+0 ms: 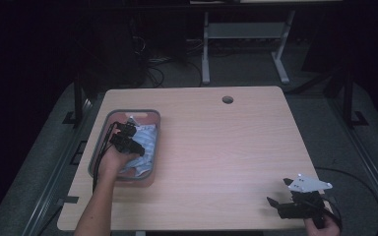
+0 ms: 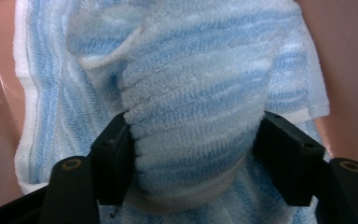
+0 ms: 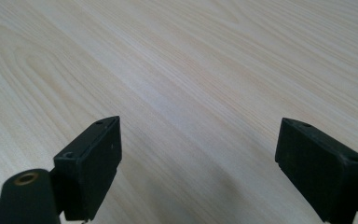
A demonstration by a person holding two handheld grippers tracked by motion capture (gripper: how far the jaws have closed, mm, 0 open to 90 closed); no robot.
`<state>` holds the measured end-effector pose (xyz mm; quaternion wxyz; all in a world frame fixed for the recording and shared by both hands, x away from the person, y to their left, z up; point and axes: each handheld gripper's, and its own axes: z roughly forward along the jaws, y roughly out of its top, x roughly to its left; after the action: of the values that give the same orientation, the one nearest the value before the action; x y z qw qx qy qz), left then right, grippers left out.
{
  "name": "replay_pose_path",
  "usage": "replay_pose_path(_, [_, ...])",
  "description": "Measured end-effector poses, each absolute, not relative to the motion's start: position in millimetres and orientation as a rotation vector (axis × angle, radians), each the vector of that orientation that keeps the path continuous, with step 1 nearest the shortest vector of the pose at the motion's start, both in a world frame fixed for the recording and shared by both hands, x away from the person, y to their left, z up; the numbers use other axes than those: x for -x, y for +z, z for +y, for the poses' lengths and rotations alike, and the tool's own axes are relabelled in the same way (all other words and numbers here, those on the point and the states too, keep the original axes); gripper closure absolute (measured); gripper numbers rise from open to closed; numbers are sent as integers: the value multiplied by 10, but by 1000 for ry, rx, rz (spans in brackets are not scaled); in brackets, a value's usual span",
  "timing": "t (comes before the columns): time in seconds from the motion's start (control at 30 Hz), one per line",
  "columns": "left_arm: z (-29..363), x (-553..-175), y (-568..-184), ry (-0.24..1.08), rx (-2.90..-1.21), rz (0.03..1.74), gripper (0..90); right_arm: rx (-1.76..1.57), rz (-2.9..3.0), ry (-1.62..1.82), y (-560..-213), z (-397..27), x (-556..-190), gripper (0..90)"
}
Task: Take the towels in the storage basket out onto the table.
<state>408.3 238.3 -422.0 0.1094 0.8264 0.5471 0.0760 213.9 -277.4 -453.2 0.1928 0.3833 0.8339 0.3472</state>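
A blue-and-white striped towel [image 1: 146, 147] lies crumpled in a pink basin [image 1: 109, 118] at the table's left side. My left gripper [image 1: 128, 139] reaches down into the basin from the near side. In the left gripper view a raised fold of the towel [image 2: 196, 79] bulges between the two black jaws of the left gripper [image 2: 193, 154], and both pads press against it. My right gripper [image 1: 277, 191] rests low over the table's near right corner. In its own view the right gripper [image 3: 198, 154] stands open over bare wood with nothing between its jaws.
The light wooden table [image 1: 216, 147] has a round cable hole [image 1: 227, 100] near its far edge. Beyond the table stand a white desk frame [image 1: 205, 54] and cables on the dark floor. The basin's pink wall [image 2: 349, 60] shows close beside the towel.
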Motion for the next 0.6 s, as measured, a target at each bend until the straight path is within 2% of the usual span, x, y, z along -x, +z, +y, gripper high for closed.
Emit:
replay_pose_path(0.27, [2376, -4093, -4246, 221, -2431, 1632, 431, -1068, 2348, 971, -4539, -2757, -2135, 139])
replay_pose_path(0.43, [2392, -4090, -4231, 191, -2437, 1620, 539, -1074, 2347, 974, -4544, -2742, -2144, 139])
replay_pose_path(0.6, [2382, -4079, -4224, 198, -2443, 1614, 584, -1070, 2349, 974, -4546, -2734, -2148, 139])
